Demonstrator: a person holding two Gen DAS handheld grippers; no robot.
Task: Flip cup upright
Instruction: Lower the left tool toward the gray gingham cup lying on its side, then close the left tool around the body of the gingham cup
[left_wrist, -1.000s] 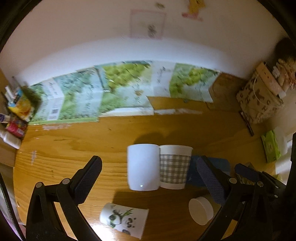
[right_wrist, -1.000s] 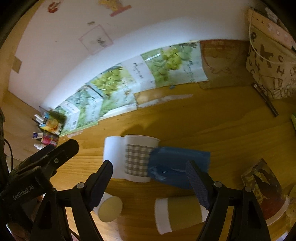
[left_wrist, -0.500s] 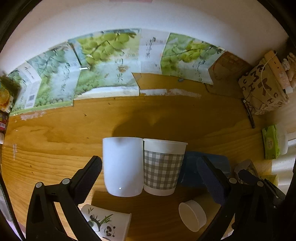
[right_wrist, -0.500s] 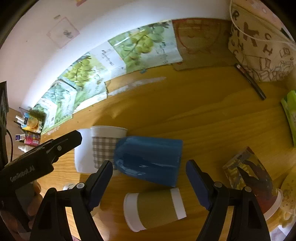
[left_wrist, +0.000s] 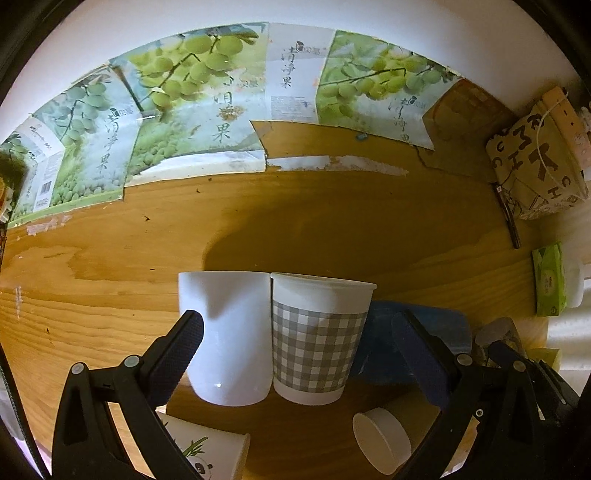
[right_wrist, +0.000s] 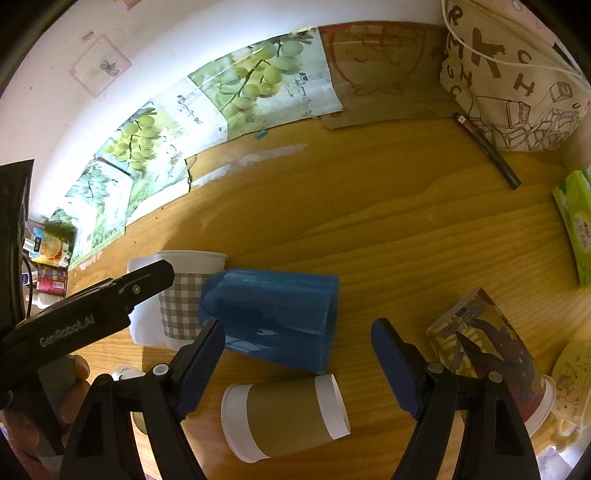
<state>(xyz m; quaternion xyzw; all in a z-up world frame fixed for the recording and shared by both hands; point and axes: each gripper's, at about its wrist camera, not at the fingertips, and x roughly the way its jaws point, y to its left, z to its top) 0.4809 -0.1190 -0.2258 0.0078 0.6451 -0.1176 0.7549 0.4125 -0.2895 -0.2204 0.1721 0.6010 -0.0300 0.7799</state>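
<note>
A blue cup (right_wrist: 273, 314) lies on its side on the wooden table (right_wrist: 406, 229), mouth to the right. My right gripper (right_wrist: 297, 345) is open, its fingers on either side of the cup's near edge, just above it. A brown-banded paper cup (right_wrist: 284, 421) lies on its side below it. A plain white cup (left_wrist: 227, 336) and a grey checked cup (left_wrist: 317, 338) stand upright, touching. My left gripper (left_wrist: 295, 339) is open, its fingers flanking these two cups. The blue cup (left_wrist: 421, 343) shows partly behind the checked cup.
A panda paper cup (left_wrist: 207, 458) lies at the near left. A dark printed cup (right_wrist: 487, 347) lies at the right. A patterned bag (right_wrist: 517, 77), a black pen (right_wrist: 487, 151) and a green tissue pack (right_wrist: 576, 229) sit at the back right. Grape-print cartons (left_wrist: 207, 99) line the wall.
Both grippers have moved forward and lower toward the cups. The white and checked cups now sit between the left fingers; the blue cup sits nearer the right fingers.
</note>
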